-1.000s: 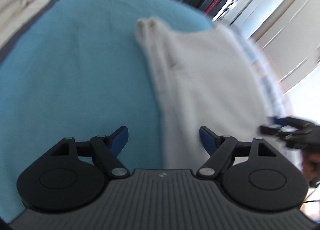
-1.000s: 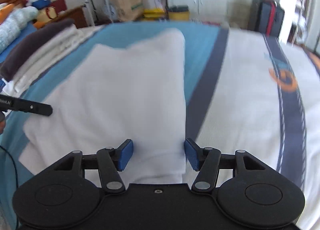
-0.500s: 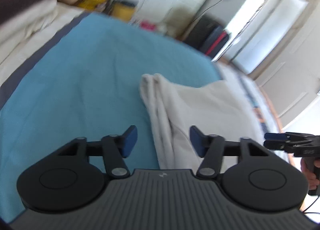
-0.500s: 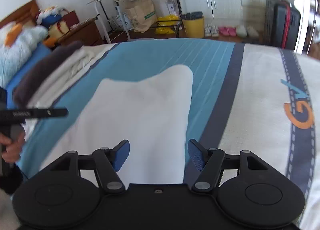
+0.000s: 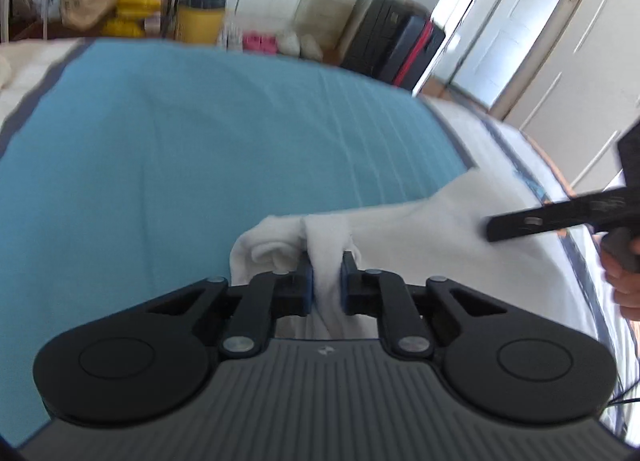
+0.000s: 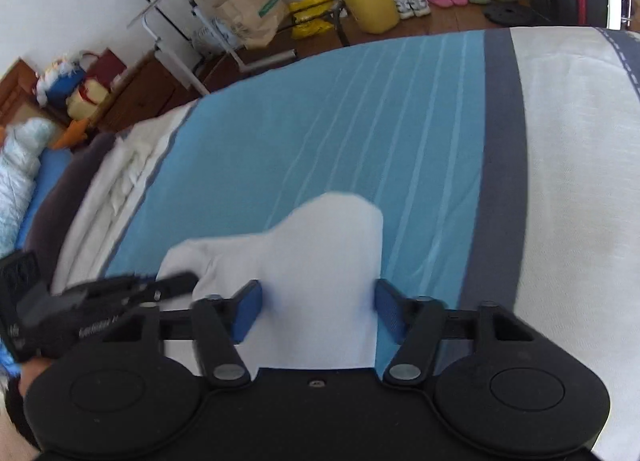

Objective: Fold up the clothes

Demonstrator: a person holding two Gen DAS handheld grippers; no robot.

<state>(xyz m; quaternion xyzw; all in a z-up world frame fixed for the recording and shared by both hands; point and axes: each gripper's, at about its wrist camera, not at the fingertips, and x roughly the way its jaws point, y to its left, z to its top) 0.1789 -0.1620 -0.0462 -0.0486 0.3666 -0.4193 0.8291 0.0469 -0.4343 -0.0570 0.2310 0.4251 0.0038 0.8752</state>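
Observation:
A white garment (image 5: pixel 420 237) lies on the blue part of the bedspread (image 5: pixel 200 165). My left gripper (image 5: pixel 326 287) is shut on a bunched corner of the white garment, with cloth pinched between its blue pads. My right gripper (image 6: pixel 318 311) is open, its blue pads standing on either side of the garment's other end (image 6: pixel 320 261), not pinching it. The right gripper also shows in the left wrist view (image 5: pixel 560 217), over the garment. The left gripper also shows in the right wrist view (image 6: pixel 100 301).
The bedspread has a grey stripe (image 6: pixel 500 181) and a cream part (image 6: pixel 580 181) to the right. Folded bedding (image 6: pixel 80 197) is piled at the left. Beyond the bed stand a yellow bin (image 6: pixel 372 5), a paper bag (image 6: pixel 248 5) and suitcases (image 5: pixel 400 49).
My left gripper has closed on the garment's corner; it was open before. Both grippers have moved in toward the near edge of the garment, and the cloth has bunched up.

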